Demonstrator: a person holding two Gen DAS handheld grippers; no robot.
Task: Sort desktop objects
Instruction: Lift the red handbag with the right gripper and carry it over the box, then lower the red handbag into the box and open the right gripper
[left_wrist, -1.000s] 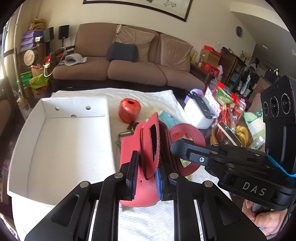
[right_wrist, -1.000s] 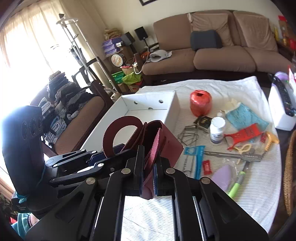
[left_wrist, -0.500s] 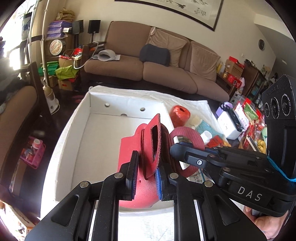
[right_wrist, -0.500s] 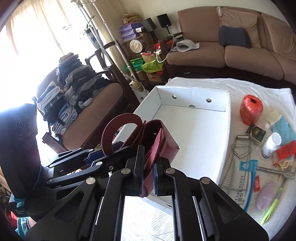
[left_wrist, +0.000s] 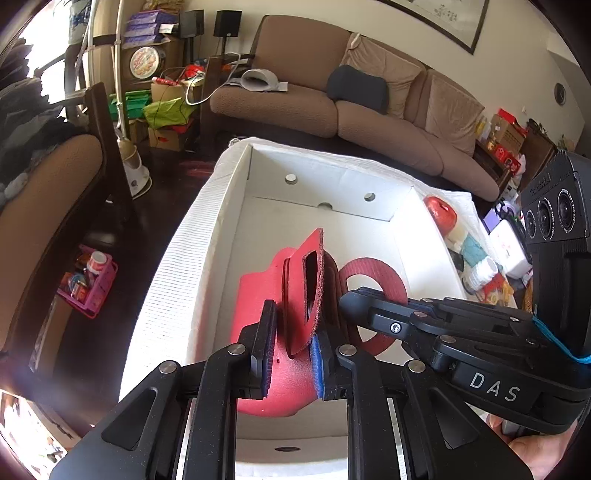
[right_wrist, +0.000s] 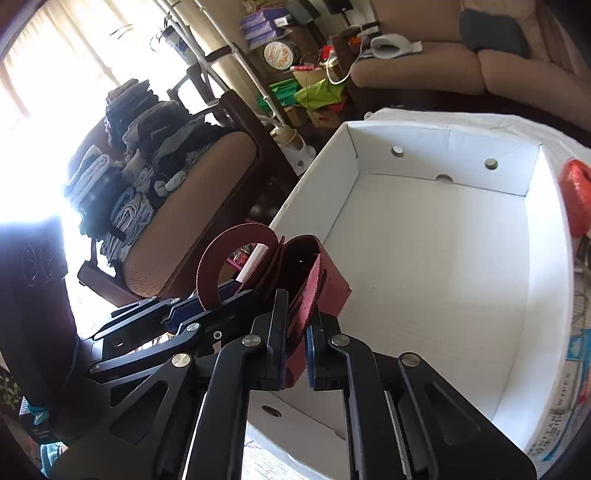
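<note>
Both grippers hold one red leather bag (left_wrist: 266, 295) by its parts above a white cardboard box (left_wrist: 236, 206). My left gripper (left_wrist: 293, 354) is shut on the bag's body and a dark red flap. My right gripper (right_wrist: 295, 347) is shut on the bag's dark red edge (right_wrist: 314, 273), and it enters the left wrist view from the right (left_wrist: 373, 306). The bag's round strap loop (right_wrist: 236, 251) stands up to the left. The box (right_wrist: 443, 258) is open and has nothing inside.
A red twine spool (left_wrist: 439, 214) and several small items lie on the white cloth right of the box. A brown sofa (left_wrist: 332, 107) stands behind. A chair with folded clothes (right_wrist: 147, 184) is at the left, and a pink basket (left_wrist: 88, 284) is on the floor.
Both grippers have carried the bag leftward from the cloth to above the box. The loose items have slid toward the right edge of both views.
</note>
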